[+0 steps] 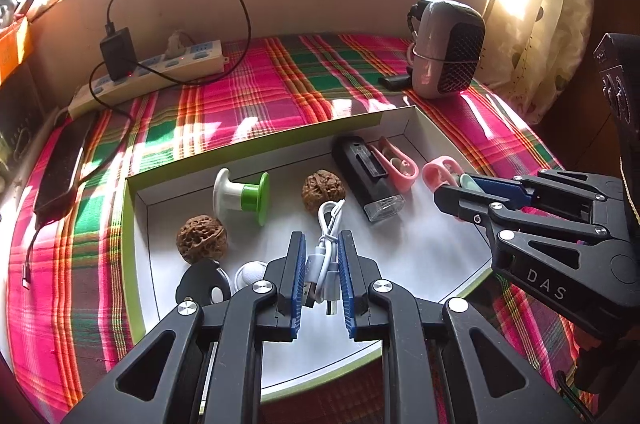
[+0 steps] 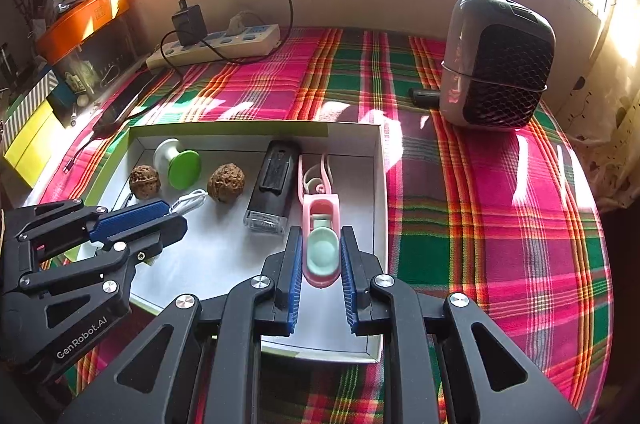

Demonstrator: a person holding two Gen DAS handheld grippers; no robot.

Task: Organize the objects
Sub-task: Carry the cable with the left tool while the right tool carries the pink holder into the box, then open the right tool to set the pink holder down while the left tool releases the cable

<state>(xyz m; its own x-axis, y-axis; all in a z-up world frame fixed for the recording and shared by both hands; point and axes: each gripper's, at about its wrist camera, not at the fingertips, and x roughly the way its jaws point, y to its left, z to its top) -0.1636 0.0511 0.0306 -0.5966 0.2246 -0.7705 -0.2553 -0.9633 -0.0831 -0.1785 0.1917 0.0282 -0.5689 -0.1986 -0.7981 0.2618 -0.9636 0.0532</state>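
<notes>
A white tray with a green rim (image 1: pixel 256 144) (image 2: pixel 380 184) lies on the plaid cloth. My left gripper (image 1: pixel 322 266) is shut on a coiled white USB cable (image 1: pixel 326 256) over the tray's front; it shows from the side in the right wrist view (image 2: pixel 160 214). My right gripper (image 2: pixel 320 260) is shut on a pink and mint clip tool (image 2: pixel 322 248) above the tray's right part; it also shows in the left wrist view (image 1: pixel 460 186). In the tray lie two walnuts (image 1: pixel 201 238) (image 1: pixel 321 186), a green and white spool (image 1: pixel 244 192), a black flashlight (image 1: pixel 368 176) and a pink tool (image 1: pixel 394 162).
A white power strip (image 1: pixel 156 72) with a black charger and cord lies at the back left. A grey speaker (image 1: pixel 448 48) stands at the back right, a phone (image 1: pixel 66 164) at the left edge. A black disc (image 1: pixel 204 284) and a white round piece (image 1: pixel 250 272) lie in the tray's front.
</notes>
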